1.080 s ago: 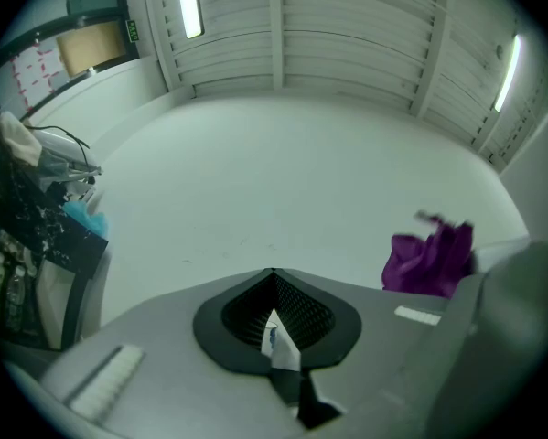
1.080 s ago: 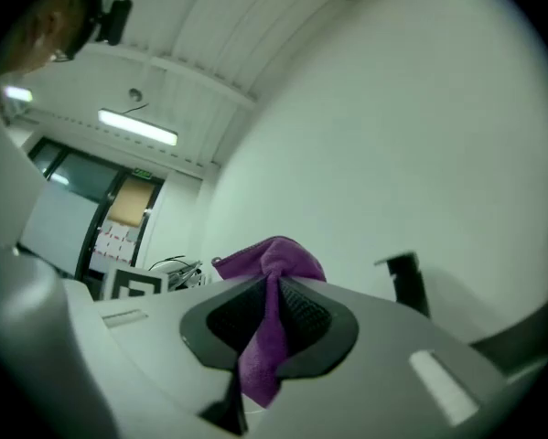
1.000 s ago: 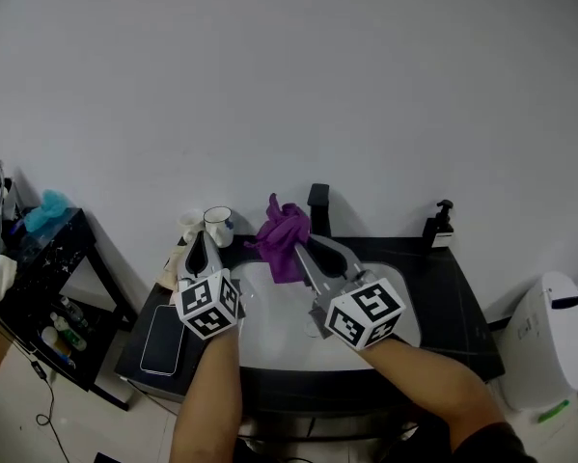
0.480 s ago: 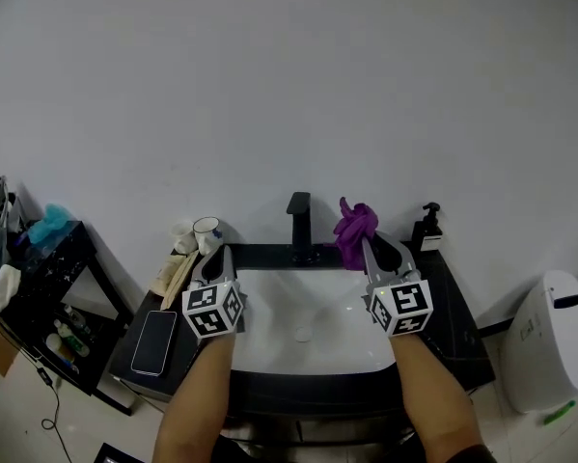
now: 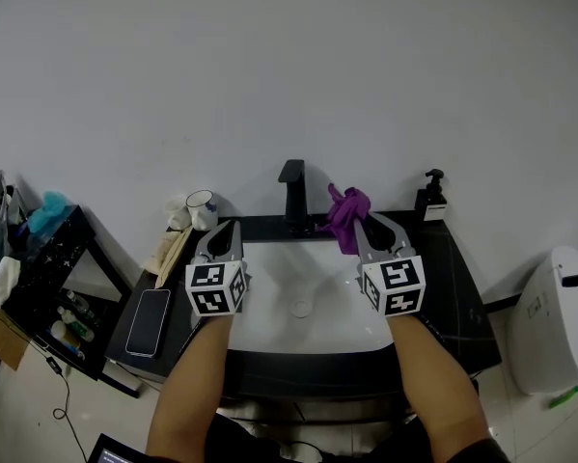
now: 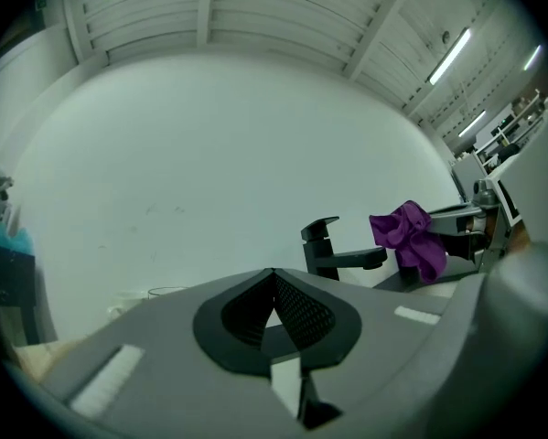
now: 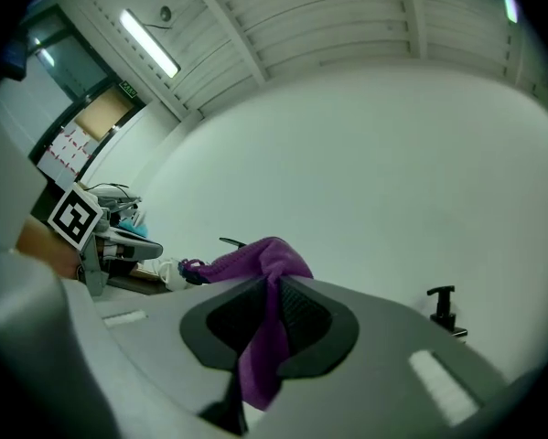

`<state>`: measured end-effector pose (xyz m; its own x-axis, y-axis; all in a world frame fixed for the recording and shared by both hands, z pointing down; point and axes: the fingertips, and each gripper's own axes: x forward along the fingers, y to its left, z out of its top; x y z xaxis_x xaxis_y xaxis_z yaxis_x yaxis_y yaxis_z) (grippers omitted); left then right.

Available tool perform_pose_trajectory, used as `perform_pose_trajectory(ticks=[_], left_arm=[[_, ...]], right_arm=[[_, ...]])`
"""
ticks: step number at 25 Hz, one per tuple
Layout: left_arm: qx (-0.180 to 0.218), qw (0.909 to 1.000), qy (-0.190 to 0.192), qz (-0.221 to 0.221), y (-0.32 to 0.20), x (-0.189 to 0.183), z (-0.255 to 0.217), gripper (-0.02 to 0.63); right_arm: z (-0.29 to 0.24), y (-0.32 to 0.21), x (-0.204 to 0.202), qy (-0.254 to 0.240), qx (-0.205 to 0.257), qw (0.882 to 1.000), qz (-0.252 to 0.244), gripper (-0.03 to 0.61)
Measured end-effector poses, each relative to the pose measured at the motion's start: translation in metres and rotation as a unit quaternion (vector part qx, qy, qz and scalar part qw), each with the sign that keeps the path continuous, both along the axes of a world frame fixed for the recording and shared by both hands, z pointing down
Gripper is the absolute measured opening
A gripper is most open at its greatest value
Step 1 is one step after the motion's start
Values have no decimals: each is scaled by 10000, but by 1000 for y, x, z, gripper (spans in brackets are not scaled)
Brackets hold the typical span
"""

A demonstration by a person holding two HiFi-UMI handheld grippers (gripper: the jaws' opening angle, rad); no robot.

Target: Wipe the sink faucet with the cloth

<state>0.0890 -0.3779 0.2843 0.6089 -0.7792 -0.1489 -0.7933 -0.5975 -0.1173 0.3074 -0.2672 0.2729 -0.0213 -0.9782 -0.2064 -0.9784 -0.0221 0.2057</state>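
Observation:
A black faucet (image 5: pixel 292 197) stands at the back of the white sink (image 5: pixel 269 302); the left gripper view shows the faucet (image 6: pixel 333 255) too. My right gripper (image 5: pixel 359 217) is shut on a purple cloth (image 5: pixel 345 215), which hangs just right of the faucet's spout, and the cloth (image 7: pixel 263 319) drapes between the jaws in the right gripper view. The cloth (image 6: pixel 409 239) also shows beside the spout in the left gripper view. My left gripper (image 5: pixel 221 230) hovers over the sink's left edge, shut and holding nothing.
A soap dispenser (image 5: pixel 429 196) stands at the counter's back right. A mug (image 5: pixel 202 208) and white cups sit at the back left, a phone (image 5: pixel 151 309) lies on the left counter. A dark shelf (image 5: pixel 38 278) is left, a white bin (image 5: pixel 563 326) right.
My right gripper carried the cloth from left of the faucet to its right side, then drew close to the spout. The left gripper stayed over the sink's left edge.

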Motion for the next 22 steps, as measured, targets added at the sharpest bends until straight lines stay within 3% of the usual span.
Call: perform_pose_trajectory(ticks=[6,22], left_arm=[[39,9998,-179,57,4,6,4,18],[83,9996,-227,114,4,10,3,17]], right_arm=[[2,0,-4,98,4,9999,72,43],[-2,2,-9,361,155,9992,55,44]])
